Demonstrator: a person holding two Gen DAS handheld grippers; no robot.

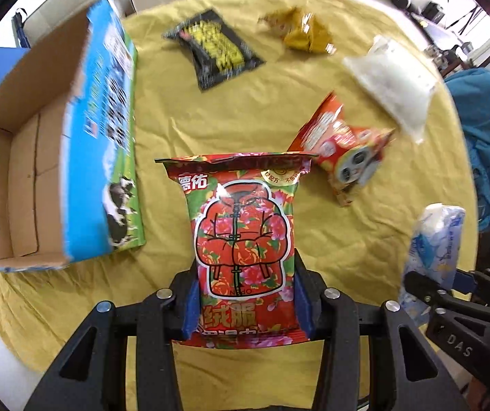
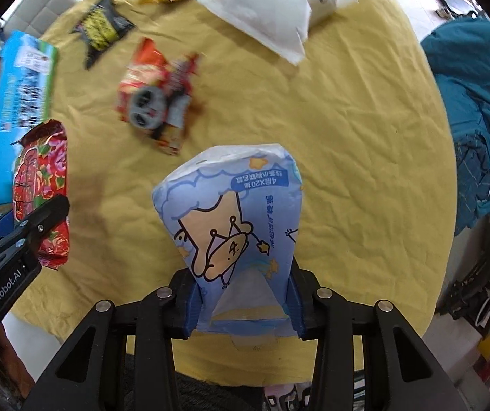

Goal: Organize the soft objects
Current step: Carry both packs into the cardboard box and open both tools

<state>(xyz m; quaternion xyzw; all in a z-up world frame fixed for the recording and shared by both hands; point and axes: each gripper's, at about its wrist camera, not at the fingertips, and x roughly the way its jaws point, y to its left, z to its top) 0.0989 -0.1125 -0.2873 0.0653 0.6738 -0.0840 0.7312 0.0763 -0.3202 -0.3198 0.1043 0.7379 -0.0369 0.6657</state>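
Two grippers each carry a soft pack above the yellow-clothed bench (image 1: 245,109). From the left wrist view, the left gripper (image 1: 246,303) reaches forward from the bottom centre, its blue-padded fingers (image 1: 190,308) clenched on the lower part of a red floral pack (image 1: 243,239), which stands up the middle of the frame. An open cardboard box (image 1: 56,157) with a blue printed side lies at the left; a black-and-yellow packet (image 1: 212,48) and a golden packet (image 1: 301,30) sit at the top, a white pouch (image 1: 392,82) at upper right, and a red panda packet (image 1: 342,147) right of centre. At lower right the right gripper (image 1: 429,287) holds a blue tissue pack (image 1: 436,239). From the right wrist view, the right gripper (image 2: 245,308) points forward from the bottom centre, its fingers (image 2: 193,304) clamped on the tissue pack's (image 2: 234,219) narrow end. The left gripper (image 2: 44,219) enters at lower left, gripping the floral pack (image 2: 39,185).
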